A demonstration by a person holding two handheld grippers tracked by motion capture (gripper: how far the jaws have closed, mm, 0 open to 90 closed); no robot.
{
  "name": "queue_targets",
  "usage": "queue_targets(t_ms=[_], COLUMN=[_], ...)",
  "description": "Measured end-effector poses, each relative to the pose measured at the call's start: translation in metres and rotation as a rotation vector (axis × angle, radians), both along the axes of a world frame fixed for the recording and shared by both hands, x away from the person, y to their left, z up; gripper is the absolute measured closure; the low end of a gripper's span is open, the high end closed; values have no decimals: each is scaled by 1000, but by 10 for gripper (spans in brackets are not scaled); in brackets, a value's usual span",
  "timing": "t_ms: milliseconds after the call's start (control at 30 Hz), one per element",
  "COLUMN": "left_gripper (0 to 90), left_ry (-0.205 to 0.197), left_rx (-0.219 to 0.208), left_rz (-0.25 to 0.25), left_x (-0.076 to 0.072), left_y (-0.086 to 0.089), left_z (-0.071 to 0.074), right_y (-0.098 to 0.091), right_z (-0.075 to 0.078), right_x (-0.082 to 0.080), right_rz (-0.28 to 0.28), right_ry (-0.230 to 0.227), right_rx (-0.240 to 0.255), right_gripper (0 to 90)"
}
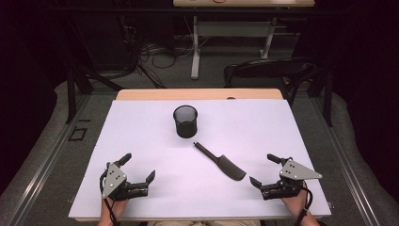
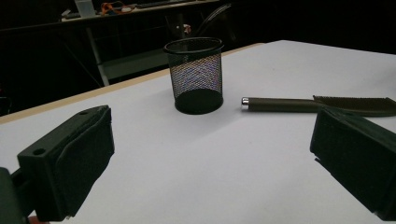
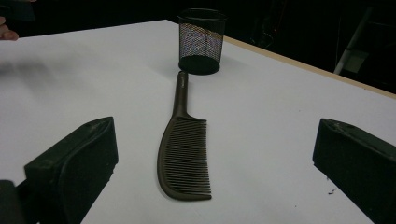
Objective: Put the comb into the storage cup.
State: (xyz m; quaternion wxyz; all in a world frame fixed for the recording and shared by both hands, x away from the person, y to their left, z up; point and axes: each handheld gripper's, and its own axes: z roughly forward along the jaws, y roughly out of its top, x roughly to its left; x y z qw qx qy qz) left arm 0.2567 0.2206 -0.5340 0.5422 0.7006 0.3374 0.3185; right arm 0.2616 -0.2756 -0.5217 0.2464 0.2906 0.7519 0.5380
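White table (image 1: 141, 122) bears a comb (image 3: 184, 154), teeth plain from right tool (image 3: 215, 163).

Dark comb (image 1: 221, 162) lying flat mid-table, handle toward upright black mesh cup (image 1: 185, 121), apart

We count one dark comb (image 1: 221, 162) lying at the centre of the high view, and one black mesh cup (image 1: 185, 121) standing just above it, toward the upper middle of the frame. Two handheld grippers make up the rest: the left gripper (image 1: 139, 167) at the lower left and the right gripper (image 1: 264, 170) at the lower right. All rest on one white table (image 1: 141, 122).
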Motion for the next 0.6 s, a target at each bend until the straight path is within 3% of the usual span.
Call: queue_targets(t_ms=[600], left_gripper=[0], left_ry=[8], left_rx=[6], left_rz=[0], left_x=[2], left_y=[-1], left_z=[0], right_y=[8], right_z=[8], right_x=[8], right_rz=[-7], right_ry=[59], right_rx=[-28], right_gripper=[0])
